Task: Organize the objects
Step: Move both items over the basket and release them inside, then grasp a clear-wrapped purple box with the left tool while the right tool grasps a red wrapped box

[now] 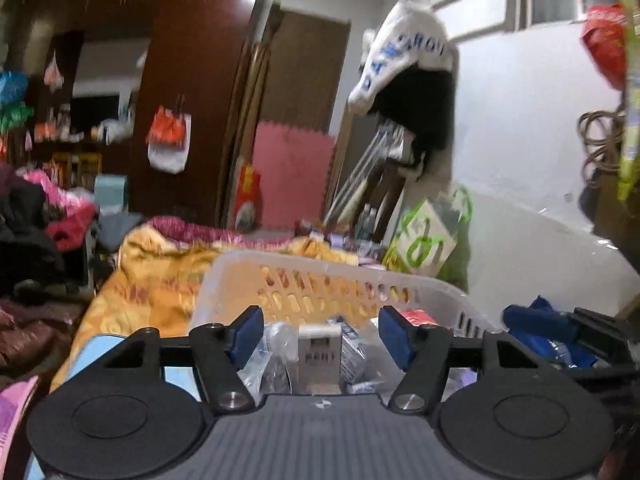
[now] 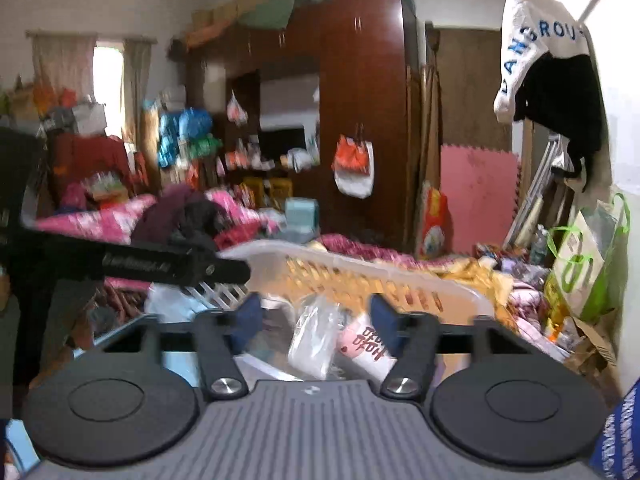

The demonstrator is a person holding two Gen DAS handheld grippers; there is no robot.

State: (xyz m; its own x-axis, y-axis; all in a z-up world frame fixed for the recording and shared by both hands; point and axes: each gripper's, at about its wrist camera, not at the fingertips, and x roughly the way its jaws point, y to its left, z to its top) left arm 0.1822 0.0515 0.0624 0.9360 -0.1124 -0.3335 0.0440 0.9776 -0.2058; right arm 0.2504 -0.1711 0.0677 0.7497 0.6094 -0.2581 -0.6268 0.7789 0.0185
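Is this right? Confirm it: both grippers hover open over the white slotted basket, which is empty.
Not empty. The left wrist view shows the basket holding a small grey box and clear packets. Both the left gripper and right gripper do hover open over it.

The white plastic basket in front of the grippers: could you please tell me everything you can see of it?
The basket looks like translucent white plastic, with a rounded rim and rows of oval slots through its far wall. It sits upright on an orange patterned blanket on the bed. Inside lie a clear plastic bag, a small grey box and a white packet with red lettering, loosely piled. Neither gripper touches it; its near side is hidden.
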